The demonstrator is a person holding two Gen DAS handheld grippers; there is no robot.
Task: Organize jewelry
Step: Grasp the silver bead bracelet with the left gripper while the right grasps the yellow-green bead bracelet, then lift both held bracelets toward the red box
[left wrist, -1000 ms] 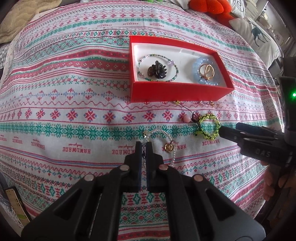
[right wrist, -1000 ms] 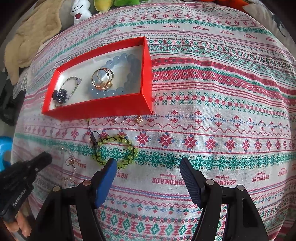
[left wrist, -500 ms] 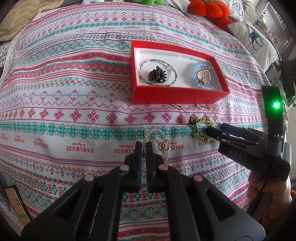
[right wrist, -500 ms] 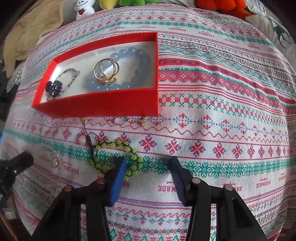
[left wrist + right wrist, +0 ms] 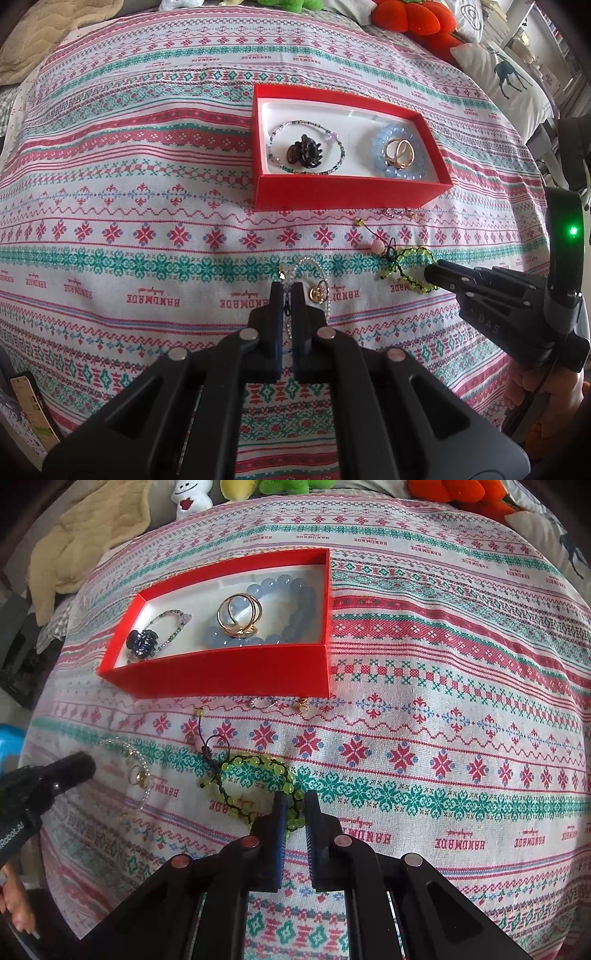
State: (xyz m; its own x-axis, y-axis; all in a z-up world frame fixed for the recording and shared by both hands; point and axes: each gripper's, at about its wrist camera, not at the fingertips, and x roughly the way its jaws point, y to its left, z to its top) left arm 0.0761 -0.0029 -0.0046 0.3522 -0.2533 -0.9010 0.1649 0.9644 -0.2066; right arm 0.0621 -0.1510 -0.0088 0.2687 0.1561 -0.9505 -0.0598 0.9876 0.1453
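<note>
Pinching the clear beaded bracelet with a gold charm [image 5: 308, 273] on the patterned cloth [image 5: 147, 229], the left gripper [image 5: 287, 291] is clenched on it. Right of that, the right gripper [image 5: 294, 805] is clamped on the green beaded bracelet [image 5: 258, 782], just before the red cardboard box [image 5: 229, 672].

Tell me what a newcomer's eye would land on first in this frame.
The red box on the patterned cloth, with a blue bead bracelet and gold rings at its right end. In front of it, the right gripper is closed on the green bead bracelet. To the left, the left gripper pinches a clear bead bracelet carrying a gold charm.
</note>
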